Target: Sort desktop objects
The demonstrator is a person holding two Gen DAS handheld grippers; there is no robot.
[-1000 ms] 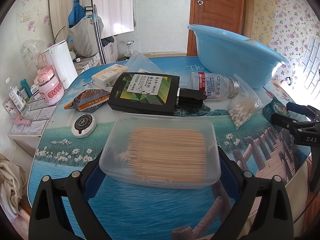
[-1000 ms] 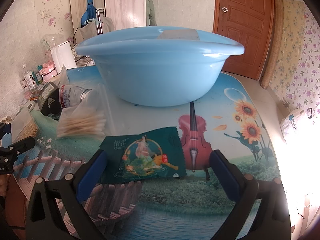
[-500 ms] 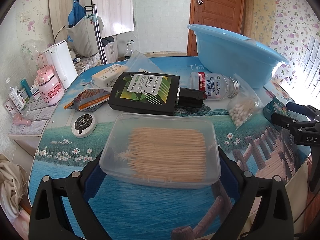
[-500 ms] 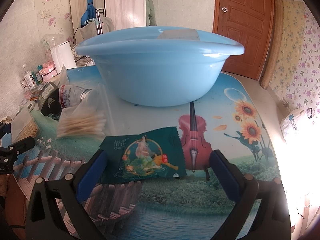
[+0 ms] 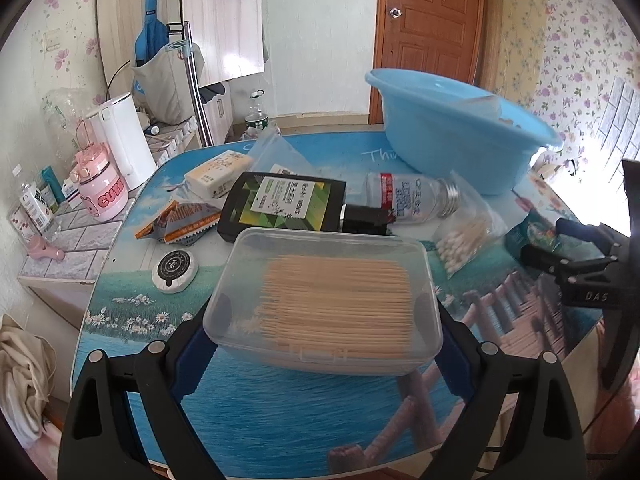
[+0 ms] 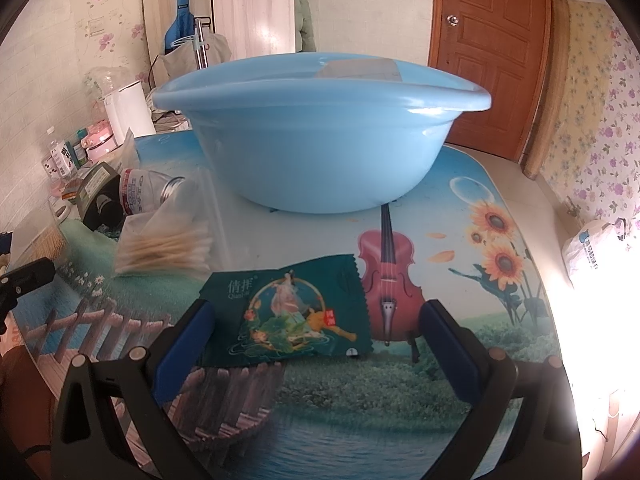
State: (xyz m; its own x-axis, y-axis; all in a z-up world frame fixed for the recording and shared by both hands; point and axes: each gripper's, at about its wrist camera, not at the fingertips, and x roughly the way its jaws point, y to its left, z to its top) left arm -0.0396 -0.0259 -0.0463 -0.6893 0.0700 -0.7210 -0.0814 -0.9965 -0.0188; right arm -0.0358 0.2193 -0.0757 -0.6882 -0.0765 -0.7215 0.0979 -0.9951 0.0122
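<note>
A clear plastic box of toothpicks (image 5: 320,300) sits between the blue pads of my left gripper (image 5: 324,320). The jaws are closing and press on its two short sides. The box hangs slightly over the black box (image 5: 280,204) behind it. My right gripper (image 6: 316,312) stands open low over the table, with a dark green sachet (image 6: 288,316) flat between its fingers; the left pad is at the sachet's edge and the right pad is well clear. The blue basin (image 6: 320,140) stands just behind. The right gripper's fingers (image 5: 560,248) show at the left view's right edge.
On the picture-printed table (image 5: 280,408) lie a bag of cotton swabs (image 5: 464,244), a lying white bottle (image 5: 408,200), an orange snack packet (image 5: 180,224), a round white tin (image 5: 175,275) and a cream pack (image 5: 216,172). A pink cup (image 5: 102,192) and white kettle (image 5: 120,140) stand on the left shelf.
In the left wrist view the table and far objects have slid down while the toothpick box kept its place between the jaws. The right wrist view is unchanged.
</note>
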